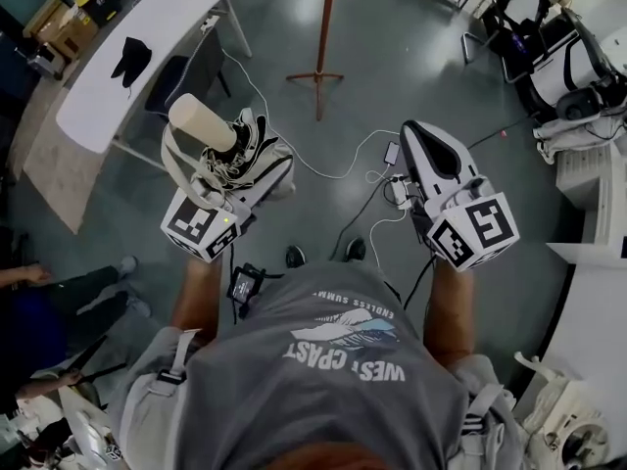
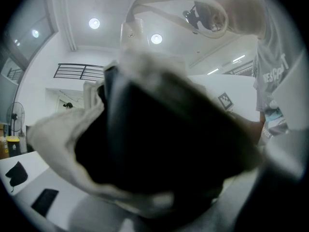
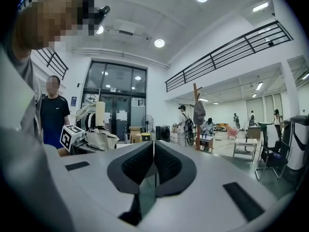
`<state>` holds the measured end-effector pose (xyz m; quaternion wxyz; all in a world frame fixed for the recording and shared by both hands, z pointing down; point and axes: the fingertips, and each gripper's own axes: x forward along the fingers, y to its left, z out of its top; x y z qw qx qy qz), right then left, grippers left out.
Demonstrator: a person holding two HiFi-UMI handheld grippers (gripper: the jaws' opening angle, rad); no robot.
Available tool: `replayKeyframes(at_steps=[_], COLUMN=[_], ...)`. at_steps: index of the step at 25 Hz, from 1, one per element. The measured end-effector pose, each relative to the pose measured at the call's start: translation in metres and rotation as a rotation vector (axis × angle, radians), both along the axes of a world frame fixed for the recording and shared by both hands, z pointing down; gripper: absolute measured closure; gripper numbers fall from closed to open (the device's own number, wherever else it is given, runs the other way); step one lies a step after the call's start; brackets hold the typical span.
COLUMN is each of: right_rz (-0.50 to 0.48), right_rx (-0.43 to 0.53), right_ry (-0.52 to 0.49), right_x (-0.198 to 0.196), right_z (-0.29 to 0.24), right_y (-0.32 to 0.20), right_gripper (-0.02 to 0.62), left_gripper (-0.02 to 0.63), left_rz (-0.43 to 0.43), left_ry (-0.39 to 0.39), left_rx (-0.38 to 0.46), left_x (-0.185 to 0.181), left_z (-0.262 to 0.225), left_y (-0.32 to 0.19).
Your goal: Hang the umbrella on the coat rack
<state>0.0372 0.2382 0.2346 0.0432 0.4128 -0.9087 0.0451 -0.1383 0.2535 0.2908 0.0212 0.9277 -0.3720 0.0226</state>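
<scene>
The folded umbrella (image 1: 240, 153), black-and-cream fabric with a beige handle (image 1: 201, 121) and a strap, lies in my left gripper (image 1: 255, 163), whose jaws are shut on it. In the left gripper view the umbrella's dark fabric (image 2: 159, 144) fills the frame and hides the jaws; its strap (image 2: 159, 8) loops overhead. My right gripper (image 1: 423, 137) is held level beside it, shut with nothing in it; its pads (image 3: 164, 164) meet. The wooden coat rack (image 1: 323, 27) stands on the floor ahead. In the right gripper view the coat rack (image 3: 195, 124) stands far off with something hanging on it.
A long white table (image 1: 167, 27) with a black cloth (image 1: 130, 59) stands at the upper left, cardboard boxes (image 1: 64, 23) beyond it. Cables (image 1: 362, 179) trail over the floor between me and the rack. Chairs and equipment (image 1: 563, 67) crowd the right. A seated person (image 1: 59, 302) is at the left.
</scene>
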Motion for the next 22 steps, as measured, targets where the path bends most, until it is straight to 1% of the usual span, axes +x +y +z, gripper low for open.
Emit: replayKeyframes(at_steps=[4, 7, 9, 13, 18, 22], right_rz=[-0.002, -0.013, -0.028, -0.066, -0.102, -0.147], right_rx=[-0.012, -0.015, -0.019, -0.022, -0.028, -0.030], right_ry=[-0.005, -0.025, -0.041, -0.067, -0.080, -0.088], right_x=[0.008, 0.020, 0.030, 0.051, 0.081, 0.090], right_z=[0.006, 0.011, 0.016, 0.019, 0.020, 0.022], right_y=[-0.019, -0.038, -0.052, -0.082, -0.127, -0.158], right_gripper=[0.566, 0.566, 0.566, 0.566, 0.566, 0.566], left_gripper=[0.288, 0.288, 0.288, 0.288, 0.288, 0.288], left_rz=[-0.001, -0.015, -0.035, -0.103, -0.141, -0.176], left_ry=[-0.002, -0.019, -0.034, -0.042, -0.062, -0.063], left_rx=[-0.019, -0.030, -0.033, -0.042, -0.038, -0.037], left_x=[0.009, 0.021, 0.030, 0.044, 0.072, 0.087], left_z=[0.006, 0.013, 0.017, 0.022, 0.018, 0.016], left_y=[-0.014, -0.028, -0.038, -0.062, -0.098, -0.122])
